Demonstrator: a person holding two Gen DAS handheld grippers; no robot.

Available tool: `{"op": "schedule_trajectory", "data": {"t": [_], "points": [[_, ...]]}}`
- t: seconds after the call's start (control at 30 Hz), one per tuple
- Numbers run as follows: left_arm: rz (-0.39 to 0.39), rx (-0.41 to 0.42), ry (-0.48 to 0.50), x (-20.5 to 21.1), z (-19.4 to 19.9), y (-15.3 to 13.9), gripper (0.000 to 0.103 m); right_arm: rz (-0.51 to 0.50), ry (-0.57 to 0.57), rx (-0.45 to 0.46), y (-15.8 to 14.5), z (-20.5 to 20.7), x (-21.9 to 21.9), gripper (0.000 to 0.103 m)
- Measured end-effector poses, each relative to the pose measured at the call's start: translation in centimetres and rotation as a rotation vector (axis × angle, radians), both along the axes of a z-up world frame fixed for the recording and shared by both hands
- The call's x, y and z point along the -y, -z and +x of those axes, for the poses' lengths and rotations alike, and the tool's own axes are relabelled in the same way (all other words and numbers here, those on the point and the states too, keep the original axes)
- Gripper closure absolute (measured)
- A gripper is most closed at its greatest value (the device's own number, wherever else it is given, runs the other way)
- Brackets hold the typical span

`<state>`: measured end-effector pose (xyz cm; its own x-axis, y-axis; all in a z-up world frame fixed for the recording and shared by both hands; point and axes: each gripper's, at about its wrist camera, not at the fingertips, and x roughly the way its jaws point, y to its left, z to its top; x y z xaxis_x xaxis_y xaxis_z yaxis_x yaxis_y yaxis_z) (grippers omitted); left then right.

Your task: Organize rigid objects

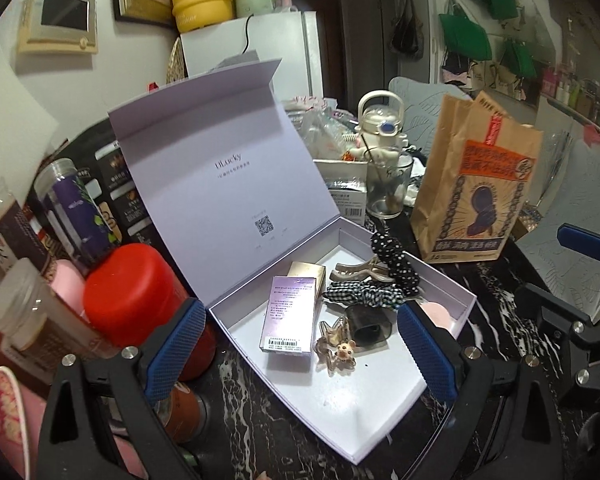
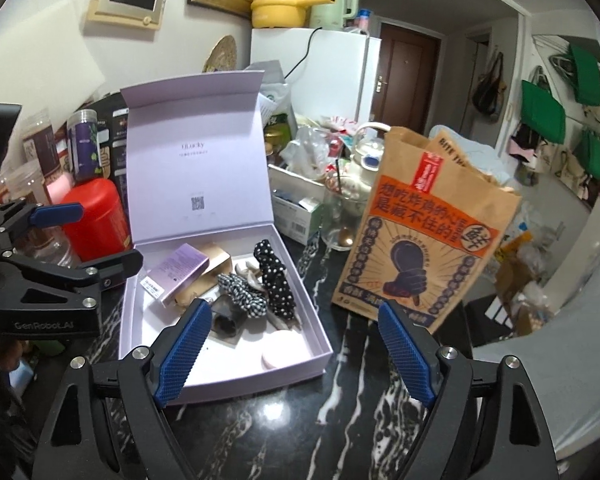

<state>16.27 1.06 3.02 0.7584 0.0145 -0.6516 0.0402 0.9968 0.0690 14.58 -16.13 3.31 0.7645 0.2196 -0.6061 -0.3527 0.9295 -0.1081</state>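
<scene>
— Where did the box (image 1: 236, 312) sit?

— On the dark marbled table (image 2: 340, 392), lid (image 1: 220, 152) standing upright at the back. A red canister (image 1: 136, 288) stood just beside its left wall, and a brown paper bag (image 2: 424, 240) stood to its right, apart from it.

— What lay inside?

— A purple carton (image 1: 290, 316) flat near the middle, a gold carton (image 1: 306, 274) behind it. To the right, a polka-dot scrunchie (image 1: 394, 262), a checked scrunchie (image 1: 364, 296), a beige claw clip (image 1: 354, 270), a black clip (image 1: 366, 322), and a small amber clip (image 1: 334, 344) with a mouse figure. A pink round thing (image 2: 282, 348) lay near the front right corner.

— And the grippers?

— The left gripper (image 1: 300, 356) hung over the box with its jaws spread wide, nothing between the blue pads. The right gripper (image 2: 296, 360) was likewise wide open and empty, over the box's right edge and the table.

— Did either touch anything?

— No, both were clear of the contents.
</scene>
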Motion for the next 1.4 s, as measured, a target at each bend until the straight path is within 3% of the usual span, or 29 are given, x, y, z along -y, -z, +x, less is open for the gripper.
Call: {"op": "schedule_trajectory", "data": {"t": [0.33,0.73,1.1,1.4], "points": [[-0.014,0.021,0.031,0.6,-5.0,-1.7,0.005,0.009,0.029,0.037,-1.3,-4.3,0.8,0.015],[-0.009,0.009,0.028,0.5,-10.2,-0.7,0.005,0.012,0.057,0.037,0.2,-9.9,0.9,0.015],[-0.049,-0.021,0.009,0.3,-12.5,1.0,0.005,0.010,0.083,0.017,1.3,-12.4,1.2,0.015],[-0.031,-0.041,-0.019,-0.2,-13.0,1.7,0.005,0.009,0.066,-0.002,1.9,-12.6,0.8,0.015]]}}
